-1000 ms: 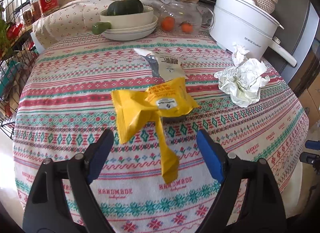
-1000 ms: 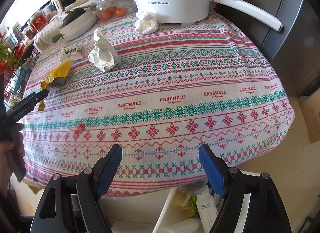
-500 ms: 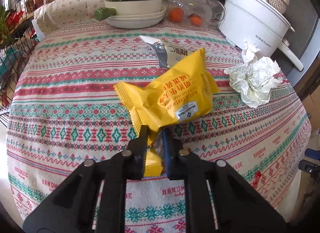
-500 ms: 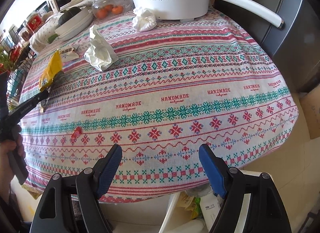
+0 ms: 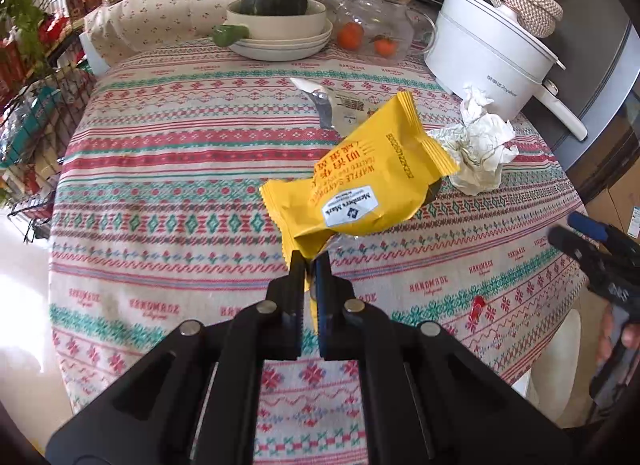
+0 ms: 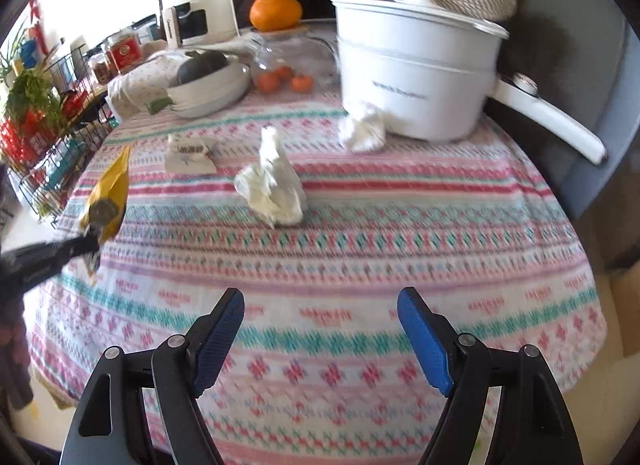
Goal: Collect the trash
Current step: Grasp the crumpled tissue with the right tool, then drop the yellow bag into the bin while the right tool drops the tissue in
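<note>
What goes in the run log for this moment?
left claw: just closed on yellow snack wrapper, lifted off patterned tablecloth | right claw: open, empty | crumpled white paper: on cloth

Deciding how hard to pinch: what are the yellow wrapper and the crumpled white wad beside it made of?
Yellow wrapper: looks like thin glossy plastic film, with crimped ends and shiny creases. Crumpled white wad: likely matte paper, holding sharp folds, though a slight sheen leaves a coated or foil lining possible.
</note>
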Demonstrator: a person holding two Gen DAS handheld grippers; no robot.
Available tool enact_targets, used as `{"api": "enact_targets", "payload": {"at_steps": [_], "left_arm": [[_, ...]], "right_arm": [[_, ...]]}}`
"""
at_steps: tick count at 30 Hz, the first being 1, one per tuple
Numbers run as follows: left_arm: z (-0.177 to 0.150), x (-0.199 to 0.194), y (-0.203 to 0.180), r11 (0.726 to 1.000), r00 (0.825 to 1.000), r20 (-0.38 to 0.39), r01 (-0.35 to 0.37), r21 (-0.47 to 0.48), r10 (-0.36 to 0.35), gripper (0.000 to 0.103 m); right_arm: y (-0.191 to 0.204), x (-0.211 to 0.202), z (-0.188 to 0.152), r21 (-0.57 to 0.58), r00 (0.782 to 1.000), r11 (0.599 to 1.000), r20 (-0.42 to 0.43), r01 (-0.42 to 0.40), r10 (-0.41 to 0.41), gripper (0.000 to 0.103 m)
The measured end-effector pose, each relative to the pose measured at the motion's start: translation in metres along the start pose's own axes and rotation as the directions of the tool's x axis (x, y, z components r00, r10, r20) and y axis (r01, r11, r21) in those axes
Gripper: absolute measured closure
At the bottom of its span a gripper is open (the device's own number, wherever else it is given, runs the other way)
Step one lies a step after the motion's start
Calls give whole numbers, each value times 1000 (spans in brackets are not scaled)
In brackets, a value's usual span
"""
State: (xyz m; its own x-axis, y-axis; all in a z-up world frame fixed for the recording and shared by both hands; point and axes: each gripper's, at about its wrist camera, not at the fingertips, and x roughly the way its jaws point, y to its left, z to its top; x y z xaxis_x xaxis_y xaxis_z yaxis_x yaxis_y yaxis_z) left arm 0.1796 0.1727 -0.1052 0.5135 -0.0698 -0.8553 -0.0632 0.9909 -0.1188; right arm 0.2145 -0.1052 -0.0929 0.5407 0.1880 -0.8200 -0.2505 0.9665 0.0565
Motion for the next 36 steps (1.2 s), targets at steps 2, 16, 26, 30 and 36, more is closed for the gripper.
{"api": "enact_targets", "payload": {"at_steps": [2,16,26,30,36], "left_arm": [[-2,-9,3,1000,1000,2,1,-14,-1,97],[-1,-20,3,999,1000,-23,-10,-41,9,97],[-6,-29,-5,999,1000,-21,13,-34,-14,97],[-10,-40,-15,998,999,-12,52,-26,-52,97],[-19,-55,-46,993,995,-8,104,46,-104,97]], "right_arm": [[8,12,10,0,1000,1000,23,-21,21,23],[25,86,54,21,1000,1000,8,-2,2,68],[16,57,41,-23,999,998,-5,-52,52,82],[2,26,31,-32,999,999,5,-44,44,82],[-26,-26,6,-22,999,999,-18,-41,41,82]]}}
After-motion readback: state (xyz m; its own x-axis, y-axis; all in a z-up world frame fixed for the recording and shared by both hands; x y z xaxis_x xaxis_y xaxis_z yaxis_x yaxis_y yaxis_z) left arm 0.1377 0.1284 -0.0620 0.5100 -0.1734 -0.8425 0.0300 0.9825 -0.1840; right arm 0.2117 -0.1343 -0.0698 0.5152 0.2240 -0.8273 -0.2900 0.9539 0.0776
